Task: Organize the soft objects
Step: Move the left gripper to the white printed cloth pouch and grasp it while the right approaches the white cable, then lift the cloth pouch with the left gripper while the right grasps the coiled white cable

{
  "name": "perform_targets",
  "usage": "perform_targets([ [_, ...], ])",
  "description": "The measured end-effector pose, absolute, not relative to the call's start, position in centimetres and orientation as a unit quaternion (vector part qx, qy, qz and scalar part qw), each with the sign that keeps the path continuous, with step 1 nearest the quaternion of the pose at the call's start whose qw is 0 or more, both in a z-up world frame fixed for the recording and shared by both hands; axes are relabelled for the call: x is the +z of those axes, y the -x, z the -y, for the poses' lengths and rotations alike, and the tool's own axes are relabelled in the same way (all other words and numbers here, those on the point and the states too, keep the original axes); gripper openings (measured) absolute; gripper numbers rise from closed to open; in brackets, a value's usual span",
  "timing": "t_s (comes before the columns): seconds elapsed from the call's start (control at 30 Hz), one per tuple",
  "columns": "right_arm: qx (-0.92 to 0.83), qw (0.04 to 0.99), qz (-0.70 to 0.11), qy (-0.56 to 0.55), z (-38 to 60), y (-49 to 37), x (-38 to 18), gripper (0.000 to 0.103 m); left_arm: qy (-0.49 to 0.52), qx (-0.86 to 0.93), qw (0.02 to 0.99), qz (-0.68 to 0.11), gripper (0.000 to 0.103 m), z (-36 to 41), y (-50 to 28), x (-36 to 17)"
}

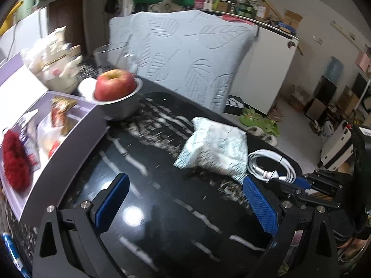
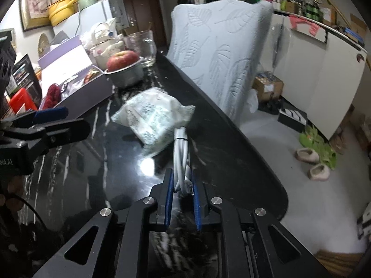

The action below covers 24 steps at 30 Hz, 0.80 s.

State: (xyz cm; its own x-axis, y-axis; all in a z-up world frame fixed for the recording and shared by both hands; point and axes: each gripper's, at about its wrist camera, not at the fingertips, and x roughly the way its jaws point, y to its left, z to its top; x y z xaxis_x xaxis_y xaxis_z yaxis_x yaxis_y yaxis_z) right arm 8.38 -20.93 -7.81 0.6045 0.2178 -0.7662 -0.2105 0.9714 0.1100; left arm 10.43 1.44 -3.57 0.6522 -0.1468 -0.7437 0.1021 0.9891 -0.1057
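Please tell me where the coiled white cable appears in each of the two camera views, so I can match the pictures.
Left wrist view: the white cable lies at lower right on the black table, by the soft white packet.
Right wrist view: the cable runs up the lower centre, clamped in the right tool.
Shared landmark: the red apple in its grey bowl.

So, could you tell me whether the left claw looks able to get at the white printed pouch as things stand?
Probably yes: the left claw is open, with bare black tabletop between it and the white printed pouch; the coiled cable lies beside it.
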Motion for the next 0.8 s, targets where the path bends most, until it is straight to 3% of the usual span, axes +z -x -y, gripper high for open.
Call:
perform_targets([
  [0.4,0.127,0.892,-0.434,-0.029,23.3,-9.3,-9.1,0.015,-0.001,-0.125,0.897,-0.424,0.1,2.7,-16.8,-4.5],
  [0.63,0.129,0.891,-0.433,-0.039,23.9,-9.5,-9.2,0.016,0.018,-0.144,0.857,-0.494,0.1,3.2,-19.9,-7.6],
  [0.8,0.126,0.894,-0.428,-0.038,24.1,-9.7,-9.2,0.026,0.005,-0.135,0.859,-0.494,0.1,3.5,-20.2,-8.4],
])
